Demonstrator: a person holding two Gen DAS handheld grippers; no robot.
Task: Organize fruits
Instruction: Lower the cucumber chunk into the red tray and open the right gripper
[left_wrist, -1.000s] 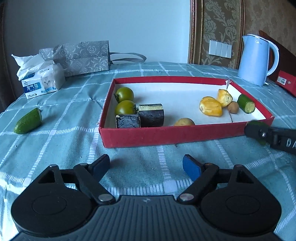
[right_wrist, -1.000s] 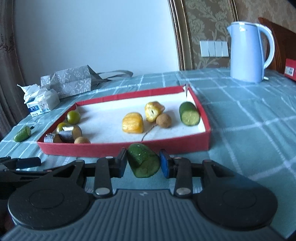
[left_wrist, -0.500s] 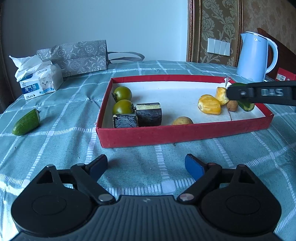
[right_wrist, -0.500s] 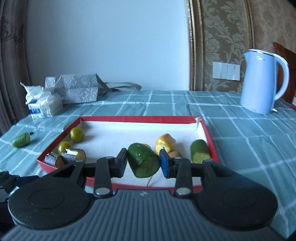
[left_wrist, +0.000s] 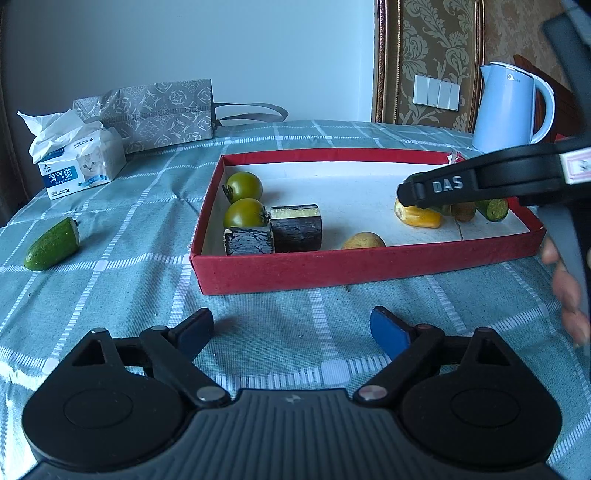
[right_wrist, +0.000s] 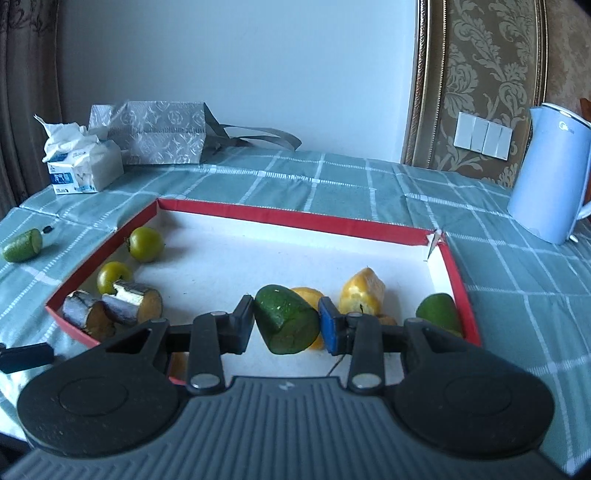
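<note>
right tongs (right_wrist: 286, 325): yours are clamped on a cucumber chunk (right_wrist: 287, 319), pads on its rounded skin, cut face toward the camera and tipped down. Held above the tray floor, not resting.
left tongs (left_wrist: 291, 328): spread wide, holding nothing, low over the bench (left_wrist: 110, 229) just near of the red tray (left_wrist: 332, 267).
tray contents, left end: two green tomatoes (left_wrist: 243, 186), two dark eggplant chunks (left_wrist: 295, 228), one small brown round fruit (left_wrist: 364, 240) by the near wall.
tray contents, right end: yellow pieces (right_wrist: 362, 293), a small brown fruit mostly hidden behind the pad, and a second cucumber chunk (right_wrist: 437, 314) against the right wall.
key relation: the held chunk hangs over the right half of the tray; its matching chunk lies just right of your right tongs. Long axis of the held piece runs roughly toward you and downward, across the pads.
next move, my read: shift right and lower, then release beside the other cucumber. Yellow pieces sit directly beyond the pads, so watch you don't drop onto them.
stray piece: a cucumber end (left_wrist: 51, 243) is on the bench well left of the tray, long axis angled near-left to far-right. Your left tongs are the nearer ones and free.
clutter: tissue pack (left_wrist: 79, 162), grey bag (left_wrist: 155, 110), kettle (left_wrist: 511, 107), all far side, out of the way.
</note>
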